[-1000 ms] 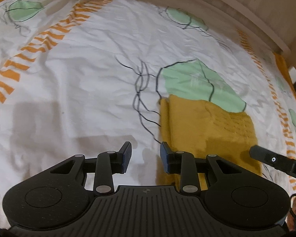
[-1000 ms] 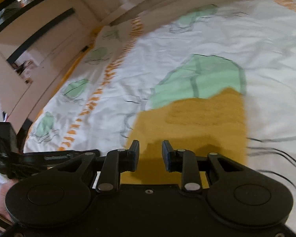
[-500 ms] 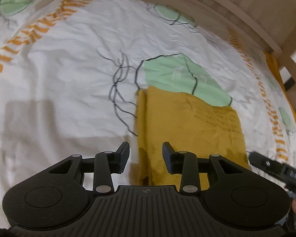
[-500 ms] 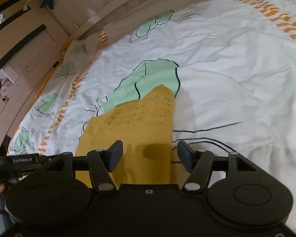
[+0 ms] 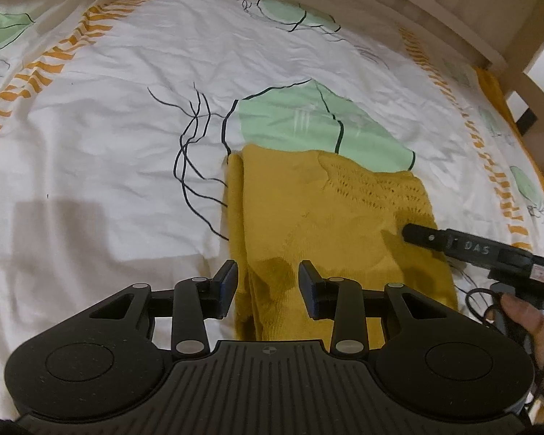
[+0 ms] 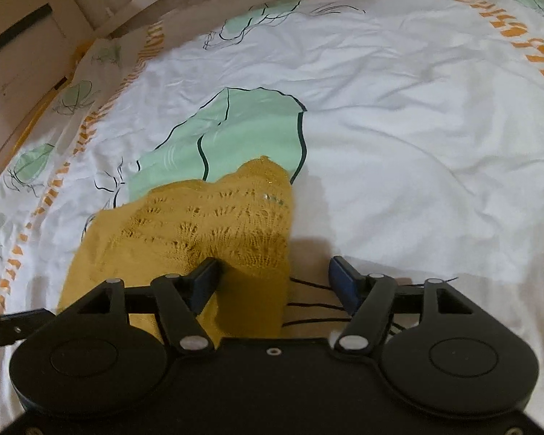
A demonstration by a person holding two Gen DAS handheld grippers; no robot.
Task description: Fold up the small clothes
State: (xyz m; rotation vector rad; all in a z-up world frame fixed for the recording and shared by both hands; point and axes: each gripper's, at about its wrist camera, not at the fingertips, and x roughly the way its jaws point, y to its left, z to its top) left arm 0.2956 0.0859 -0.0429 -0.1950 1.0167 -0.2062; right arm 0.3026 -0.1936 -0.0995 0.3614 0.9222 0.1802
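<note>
- The white bedsheet (image 5: 108, 137), printed with green leaves and orange stripes, covers the bed. To the left of the garment it lies bare.
- The left gripper (image 5: 267, 284) hovers over the near left edge of the mustard knit garment (image 5: 330, 224). Its jaws stand at a moderate gap. The garment's doubled left edge lies under that gap, but the pads do not press on it.
- The garment lies flat on the bedsheet as a narrow rectangle. Its left side is already turned in on itself, and its far edge overlaps a green leaf print (image 5: 308, 123). An openwork band runs across its far right part.
- The right gripper (image 6: 272, 284) sits over the garment's right edge. Its jaws are opening and stand wide. The left pad is over the knit, the right pad is over bare sheet, and nothing is clamped between them.
- In the left wrist view, a finger of the right gripper (image 5: 464, 248) reaches in over the garment's right side, and part of a hand (image 5: 529, 320) shows behind it.
- Judged step: the lengthwise folds look done, and both grippers are positioned at the near end for the next fold.
- The next move probably calls for both grippers to lower onto the near corners, close on every layer, and carry the near end toward the far edge. Uneven grips would skew the fold.
</note>
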